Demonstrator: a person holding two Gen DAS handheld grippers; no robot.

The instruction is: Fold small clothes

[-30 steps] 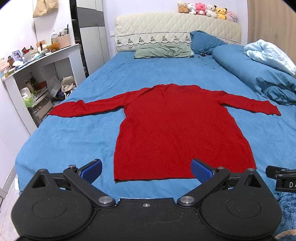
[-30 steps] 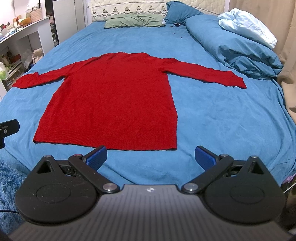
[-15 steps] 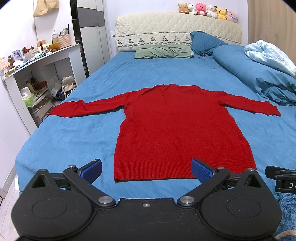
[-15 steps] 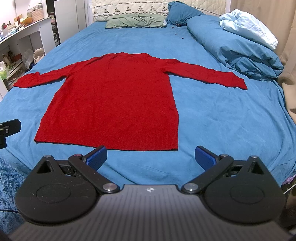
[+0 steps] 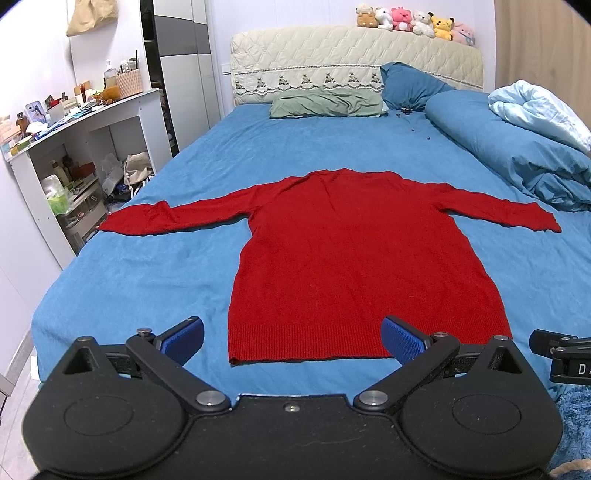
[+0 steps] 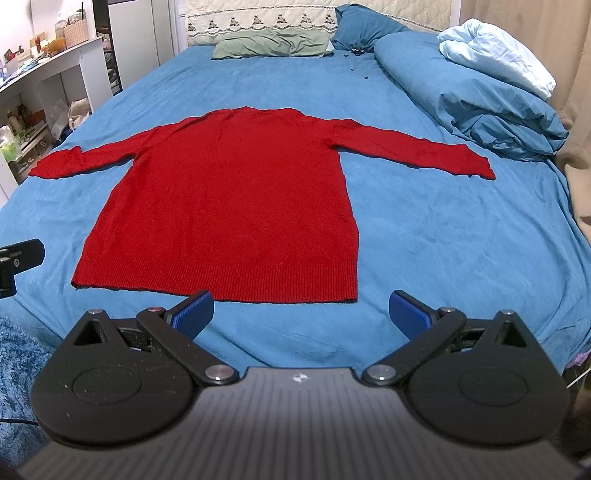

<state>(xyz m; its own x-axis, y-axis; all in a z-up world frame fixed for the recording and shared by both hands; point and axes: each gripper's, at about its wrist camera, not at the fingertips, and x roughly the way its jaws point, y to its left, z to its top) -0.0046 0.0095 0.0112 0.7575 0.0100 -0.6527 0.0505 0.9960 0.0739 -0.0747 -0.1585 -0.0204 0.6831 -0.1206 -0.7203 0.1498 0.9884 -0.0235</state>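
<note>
A red knit sweater (image 5: 354, 258) lies flat, sleeves outspread, on the bed (image 5: 147, 273) ahead of the wide-open, empty left gripper (image 5: 291, 334) and right gripper (image 6: 301, 308).

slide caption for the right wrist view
Open right gripper poised at the hem of a red sweater spread flat on a blue bed.

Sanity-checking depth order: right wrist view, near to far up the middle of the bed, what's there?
Right gripper, open → red sweater lying flat, hem nearest → bare blue sheet → green pillow → quilted headboard.
</note>
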